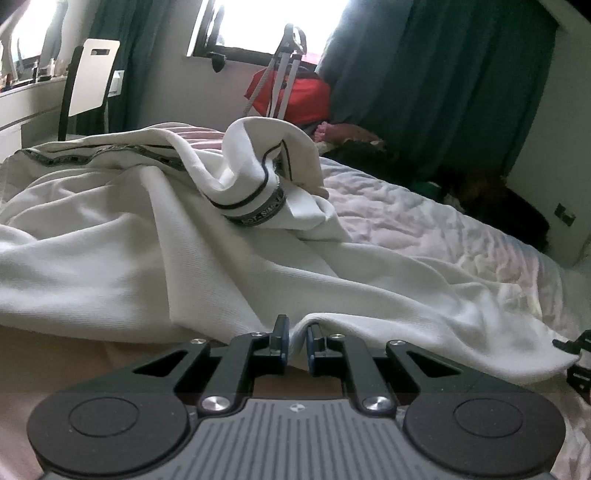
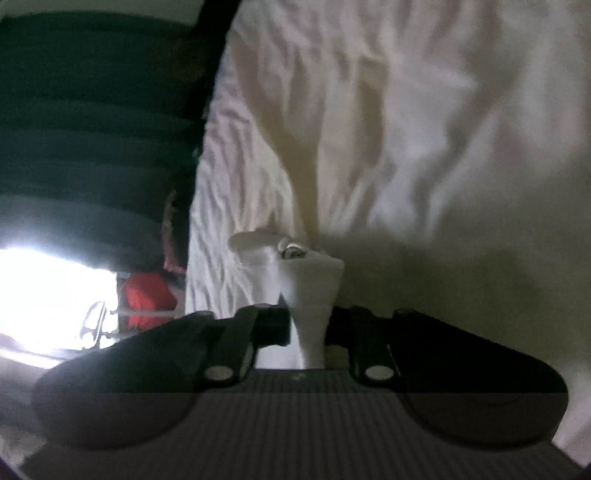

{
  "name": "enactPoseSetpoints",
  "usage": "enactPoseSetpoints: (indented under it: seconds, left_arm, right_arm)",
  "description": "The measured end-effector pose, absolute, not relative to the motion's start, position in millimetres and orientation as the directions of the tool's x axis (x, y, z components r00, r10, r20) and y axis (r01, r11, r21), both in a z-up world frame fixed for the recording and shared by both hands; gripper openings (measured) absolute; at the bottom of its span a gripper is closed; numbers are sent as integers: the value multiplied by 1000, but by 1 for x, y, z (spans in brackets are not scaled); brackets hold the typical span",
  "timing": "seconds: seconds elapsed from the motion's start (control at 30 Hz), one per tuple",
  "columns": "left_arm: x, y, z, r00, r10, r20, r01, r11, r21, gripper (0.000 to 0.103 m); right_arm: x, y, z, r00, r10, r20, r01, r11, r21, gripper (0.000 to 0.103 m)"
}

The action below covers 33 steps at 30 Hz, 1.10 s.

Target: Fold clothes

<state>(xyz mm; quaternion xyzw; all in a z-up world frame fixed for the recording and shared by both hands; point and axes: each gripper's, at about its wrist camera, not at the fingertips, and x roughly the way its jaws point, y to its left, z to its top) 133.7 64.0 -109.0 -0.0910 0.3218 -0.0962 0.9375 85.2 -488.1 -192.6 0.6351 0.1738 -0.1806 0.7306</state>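
In the left wrist view, a white chair (image 1: 92, 79) is seen at the far left beside a pale desk (image 1: 26, 107), with a bright window (image 1: 273, 22) higher up. A white garment (image 1: 155, 236) is spread in loose folds across the bed (image 1: 443, 236), which is covered by a wrinkled, pale pink sheet. A dark band with lettering (image 1: 258, 216) is shown on a raised, curled part of the garment near the middle. At the bottom centre, the left gripper (image 1: 295, 345) is seen low over the near hem, and a small peak of white cloth is pinched between its blue pads (image 1: 283, 341), which are drawn close together. A red bag (image 1: 299, 98) is set beyond the bed under the window, and dark green curtains (image 1: 443, 81) are hung to the right. At the far right edge, a black piece of the other gripper is glimpsed by the garment's corner.

In the right wrist view, which is blurred and turned sideways, the dark curtains (image 2: 92, 129) and window glare are placed at left, with the red bag (image 2: 147, 299) below them. The right gripper (image 2: 306, 328) is seen at bottom centre, with a bunched fold of the white garment (image 2: 406, 110) clamped between its fingers. The rest of the cloth is stretched away over the wrinkled sheet (image 2: 229, 184).
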Motion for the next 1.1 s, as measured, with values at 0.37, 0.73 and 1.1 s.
enactPoseSetpoints:
  seconds: [0.37,0.73,1.1]
  left_arm:
    - [122,70,-91,743,-351,-570,216,932,-292,30]
    - [102,249,-127,710,-236,-663,-458,560,-690,82]
    - [105,319,-139,802,-147,-579,-531,269,-803,63]
  right_arm:
    - [74,-505,-160,880,-173,-443,476,349,808,8]
    - [65,-503,-170,805,-189,-562,590,343,730,8]
    - [68,-483,-134,792,-236,-563,601,463,651,8]
